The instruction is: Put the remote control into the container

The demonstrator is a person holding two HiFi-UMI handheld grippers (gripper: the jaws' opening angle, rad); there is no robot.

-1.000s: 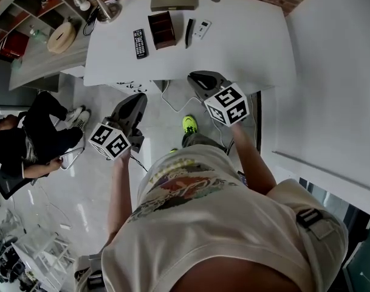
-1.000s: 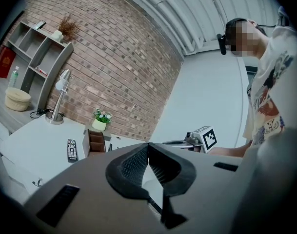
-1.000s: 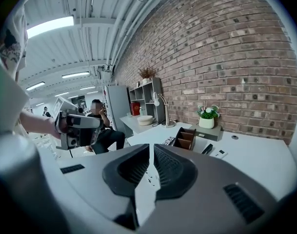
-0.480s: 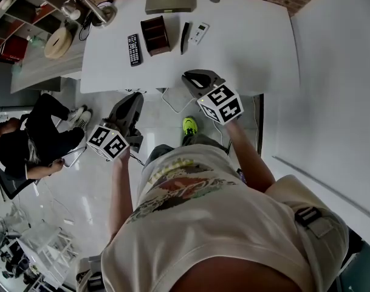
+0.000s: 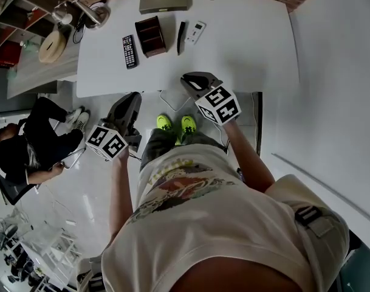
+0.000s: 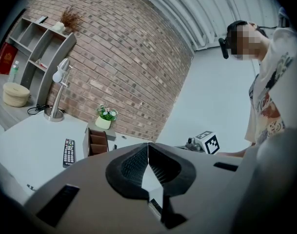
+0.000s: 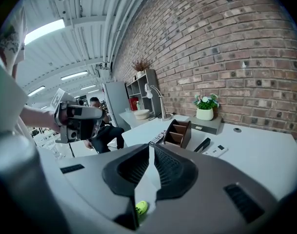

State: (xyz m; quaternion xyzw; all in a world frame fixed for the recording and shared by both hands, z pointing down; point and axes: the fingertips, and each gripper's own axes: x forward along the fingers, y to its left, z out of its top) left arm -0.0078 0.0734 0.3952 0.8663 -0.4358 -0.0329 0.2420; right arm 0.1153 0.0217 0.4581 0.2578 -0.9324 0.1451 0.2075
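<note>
White table (image 5: pixel 245 47) bears remote control (image 5: pixel 129 51), container (image 5: pixel 150 36); left gripper (image 6: pixel 148 149), right gripper (image 7: pixel 151 152) clenched empty.

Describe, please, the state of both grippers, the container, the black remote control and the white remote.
Left gripper: fingers shut, empty.
Right gripper: fingers shut, empty.
Container: upright on the table, no remote inside.
Black remote control: lying flat, apart from the container.
White remote: lying flat.
</note>
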